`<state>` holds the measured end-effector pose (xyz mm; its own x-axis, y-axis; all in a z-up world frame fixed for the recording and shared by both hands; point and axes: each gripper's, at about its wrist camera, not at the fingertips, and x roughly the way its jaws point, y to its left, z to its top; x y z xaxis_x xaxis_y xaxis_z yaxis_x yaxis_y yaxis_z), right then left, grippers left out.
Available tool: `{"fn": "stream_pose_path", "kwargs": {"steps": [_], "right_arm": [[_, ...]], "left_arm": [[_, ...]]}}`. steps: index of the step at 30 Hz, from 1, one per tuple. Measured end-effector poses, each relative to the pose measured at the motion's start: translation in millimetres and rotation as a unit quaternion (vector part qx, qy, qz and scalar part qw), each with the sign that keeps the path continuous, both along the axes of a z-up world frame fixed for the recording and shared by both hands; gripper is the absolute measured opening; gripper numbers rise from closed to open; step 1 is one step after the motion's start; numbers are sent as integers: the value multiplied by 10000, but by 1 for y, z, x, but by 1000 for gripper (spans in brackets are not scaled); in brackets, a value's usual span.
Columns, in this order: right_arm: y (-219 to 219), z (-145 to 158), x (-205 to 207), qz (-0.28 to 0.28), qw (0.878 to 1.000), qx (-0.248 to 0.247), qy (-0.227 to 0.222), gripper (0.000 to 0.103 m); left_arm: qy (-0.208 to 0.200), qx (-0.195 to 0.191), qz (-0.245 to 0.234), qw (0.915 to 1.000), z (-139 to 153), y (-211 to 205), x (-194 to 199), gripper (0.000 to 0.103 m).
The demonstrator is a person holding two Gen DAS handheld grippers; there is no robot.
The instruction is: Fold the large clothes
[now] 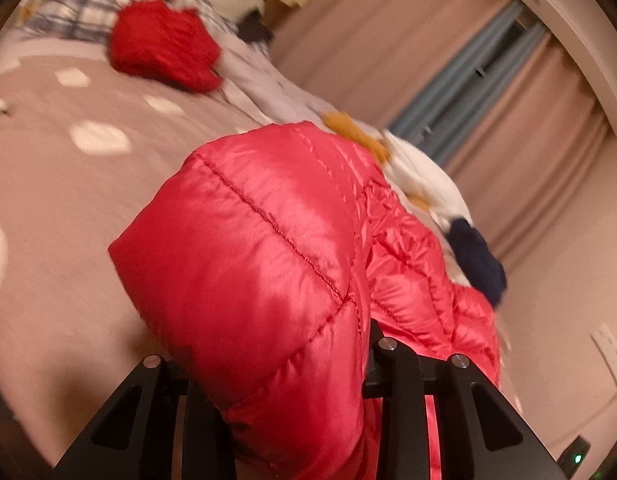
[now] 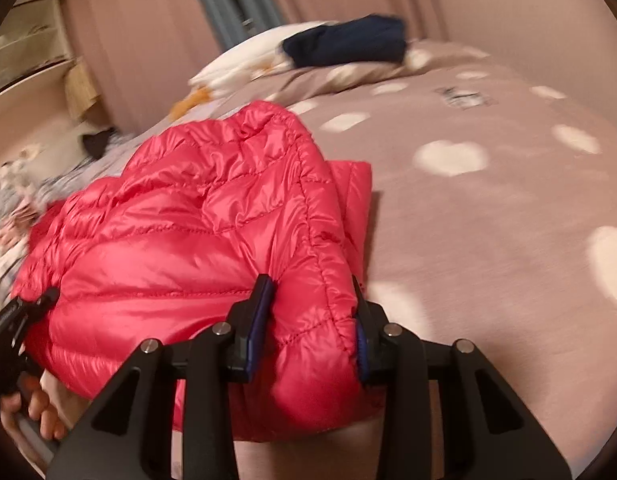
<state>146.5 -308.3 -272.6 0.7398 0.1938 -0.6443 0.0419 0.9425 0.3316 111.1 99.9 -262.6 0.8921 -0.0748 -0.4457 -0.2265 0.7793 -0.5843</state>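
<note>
Closest to me, the right tongs (image 2: 314,320) are clamped on a thick fold at the edge of the red quilted down jacket (image 2: 196,232), their blue-padded fingers (image 2: 260,312) pressed into the puffy fabric on either side. The left tongs (image 1: 296,392) also have the jacket between their black arms, and the glossy cloth bulges up over them so that the pads are hidden; from the way the fabric is bunched and raised there, they look closed on it. In the right wrist view the left tongs (image 2: 40,304) bite the jacket's far left edge, and a person's hand (image 2: 32,404) is wrapped round the handle below.

The jacket lies on the bed (image 2: 488,240), which is covered in a dusty pink sheet dotted with white hearts; the near portion is lifted off the sheet by both tongs.

Further off, a second red garment (image 1: 164,48) sits crumpled near a checked blanket (image 1: 68,16). Toward the bedhead a white pillow (image 2: 260,60) with orange patches carries a folded navy garment (image 2: 348,46). Behind them hang pink curtains (image 2: 148,40) with a grey-blue strip between.
</note>
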Motion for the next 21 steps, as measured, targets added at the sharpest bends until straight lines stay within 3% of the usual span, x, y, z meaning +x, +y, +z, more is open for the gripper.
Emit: {"fn": "stream_pose_path", "kwargs": {"steps": [3, 8, 11, 17, 19, 21], "right_arm": [[35, -4, 6, 424, 9988, -237, 76, 36], [65, -6, 14, 497, 9930, -1059, 152, 38], [57, -8, 17, 521, 9939, -962, 164, 38], [45, -13, 17, 601, 9973, -380, 201, 38], [47, -14, 17, 606, 9974, -340, 197, 39], [48, -15, 15, 607, 9975, -318, 185, 39]], "left_arm": [[1, 505, 170, 9986, 15, 1, -9, 32], [-42, 1234, 52, 9923, 37, -26, -6, 32], [41, 1578, -198, 9873, 47, -42, 1, 32], [-287, 987, -1194, 9875, 71, -62, 8, 47], [-535, 656, -1747, 9810, 74, -72, 6, 56], [-607, 443, -2366, 9687, 76, -90, 10, 71]]}}
